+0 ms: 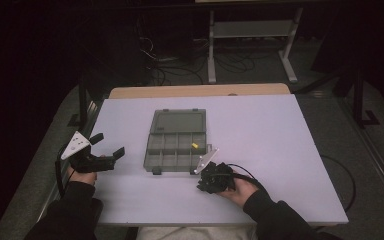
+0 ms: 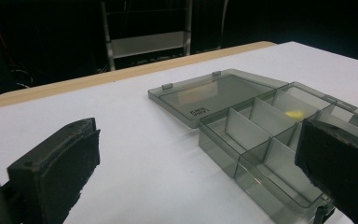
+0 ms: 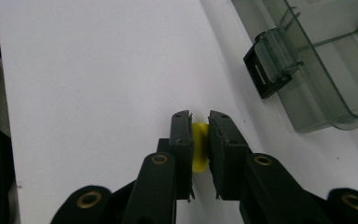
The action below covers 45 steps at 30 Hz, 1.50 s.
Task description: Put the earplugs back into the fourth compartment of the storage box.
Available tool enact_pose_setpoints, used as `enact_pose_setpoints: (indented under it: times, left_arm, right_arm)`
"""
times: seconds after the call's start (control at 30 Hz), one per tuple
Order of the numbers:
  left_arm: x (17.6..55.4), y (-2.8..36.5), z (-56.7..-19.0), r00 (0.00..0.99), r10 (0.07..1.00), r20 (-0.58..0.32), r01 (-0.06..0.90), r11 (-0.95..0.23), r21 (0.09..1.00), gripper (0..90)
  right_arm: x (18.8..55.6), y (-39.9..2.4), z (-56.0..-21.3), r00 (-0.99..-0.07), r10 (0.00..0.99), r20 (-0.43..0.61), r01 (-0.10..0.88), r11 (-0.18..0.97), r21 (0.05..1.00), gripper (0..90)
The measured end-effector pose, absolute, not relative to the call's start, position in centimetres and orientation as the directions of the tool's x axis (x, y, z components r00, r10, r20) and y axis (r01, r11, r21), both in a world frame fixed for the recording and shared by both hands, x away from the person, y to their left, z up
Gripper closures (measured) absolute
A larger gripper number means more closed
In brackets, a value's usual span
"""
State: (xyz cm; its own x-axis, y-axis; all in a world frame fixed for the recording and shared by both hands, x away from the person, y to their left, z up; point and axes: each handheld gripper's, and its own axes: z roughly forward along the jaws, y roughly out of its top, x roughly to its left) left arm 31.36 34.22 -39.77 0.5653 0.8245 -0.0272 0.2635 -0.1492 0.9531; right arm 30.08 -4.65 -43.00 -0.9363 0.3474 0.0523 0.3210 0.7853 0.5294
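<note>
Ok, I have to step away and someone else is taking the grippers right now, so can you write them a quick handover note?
Right gripper: shut on a small yellow piece, low over the table just in front of the box's near right corner.
Left gripper: open, holding nothing, hovering left of the box.
Compartment box: at mid-table, lid folded flat open behind it. One yellow piece already lies in a right-hand compartment of the back row.
Done: box opened, one piece in, a second one grasped.
Left: probably drop the held piece into a compartment, then close the lid.
</note>
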Motion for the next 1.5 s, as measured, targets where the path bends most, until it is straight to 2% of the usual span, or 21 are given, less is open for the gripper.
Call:
enact_pose_setpoints:
  times: [0.57,1.17,1.5]
  left_arm:
    - [31.4,34.2,-39.8,0.564,0.825,-0.025,0.265,-0.152,0.952,0.0]
    - [31.4,34.3,-39.8,0.565,0.825,-0.024,0.264,-0.153,0.952,0.0]
    - [31.3,34.3,-39.8,0.565,0.825,-0.025,0.264,-0.152,0.952,0.0]
  right_arm:
    - [30.5,-6.0,-38.8,-0.934,0.356,0.038,0.304,0.733,0.609,79.1]
    - [32.6,-6.1,-34.5,-0.932,0.361,0.012,0.288,0.723,0.628,79.1]
    - [34.0,-5.4,-33.3,-0.931,0.365,-0.003,0.283,0.727,0.626,79.1]
